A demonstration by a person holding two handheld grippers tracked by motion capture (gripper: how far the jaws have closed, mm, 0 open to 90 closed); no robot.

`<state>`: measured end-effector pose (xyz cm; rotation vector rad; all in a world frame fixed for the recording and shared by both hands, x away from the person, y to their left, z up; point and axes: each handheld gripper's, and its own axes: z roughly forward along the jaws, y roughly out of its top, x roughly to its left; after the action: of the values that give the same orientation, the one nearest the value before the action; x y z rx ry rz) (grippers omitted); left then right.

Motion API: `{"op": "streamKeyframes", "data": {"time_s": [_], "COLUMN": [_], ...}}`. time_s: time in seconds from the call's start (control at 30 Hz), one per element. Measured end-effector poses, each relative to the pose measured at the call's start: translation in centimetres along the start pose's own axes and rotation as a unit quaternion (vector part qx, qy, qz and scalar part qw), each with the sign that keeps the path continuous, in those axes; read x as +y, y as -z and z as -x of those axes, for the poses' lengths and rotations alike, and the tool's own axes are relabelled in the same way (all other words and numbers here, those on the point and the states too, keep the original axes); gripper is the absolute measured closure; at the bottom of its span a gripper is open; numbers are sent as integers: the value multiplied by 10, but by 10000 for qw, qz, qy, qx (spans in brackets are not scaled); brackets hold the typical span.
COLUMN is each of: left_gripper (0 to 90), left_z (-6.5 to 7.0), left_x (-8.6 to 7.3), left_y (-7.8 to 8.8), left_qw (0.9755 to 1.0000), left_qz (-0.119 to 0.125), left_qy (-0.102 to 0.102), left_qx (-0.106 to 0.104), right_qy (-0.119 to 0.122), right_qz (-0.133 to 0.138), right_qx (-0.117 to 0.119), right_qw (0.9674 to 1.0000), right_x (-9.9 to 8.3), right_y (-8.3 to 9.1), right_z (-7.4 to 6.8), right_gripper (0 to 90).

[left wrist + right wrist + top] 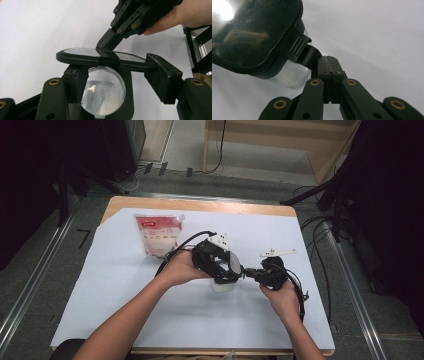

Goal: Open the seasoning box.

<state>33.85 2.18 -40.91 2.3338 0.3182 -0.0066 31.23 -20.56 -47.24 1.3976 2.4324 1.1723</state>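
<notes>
My right hand-held gripper (327,62) pinches the lid's tab (308,53), lifting the lid (100,58) above the glass jar (103,93) on the table (125,285). My left hand-held gripper (120,75) flanks the lid loosely; next I'd clamp it.

We count two tools (243,270) (223,270), one glass jar (221,285), one black lid (105,58), one red-and-white pouch (157,236), and one bench (125,202).

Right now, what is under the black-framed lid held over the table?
Under the lid stands a clear jar, its open mouth facing up, with pale frosty residue inside. The left gripper hides the jar's base; the right gripper pinches the lid's tab.
</notes>
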Motion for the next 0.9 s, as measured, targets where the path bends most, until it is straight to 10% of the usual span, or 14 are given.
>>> {"op": "streamKeyframes", "data": {"time_s": [0.9], "left_gripper": [660], "left_z": [8], "left_x": [18], "left_y": [5], "left_qw": [9993], "left_qz": [-177], "left_qy": [-196], "left_qx": [-281], "right_qy": [147], "right_qz": [-31], "right_qx": [67], "right_qw": [9999], "right_x": [0], "right_y": [-4], "right_z": [-7], "right_gripper": [900]}}
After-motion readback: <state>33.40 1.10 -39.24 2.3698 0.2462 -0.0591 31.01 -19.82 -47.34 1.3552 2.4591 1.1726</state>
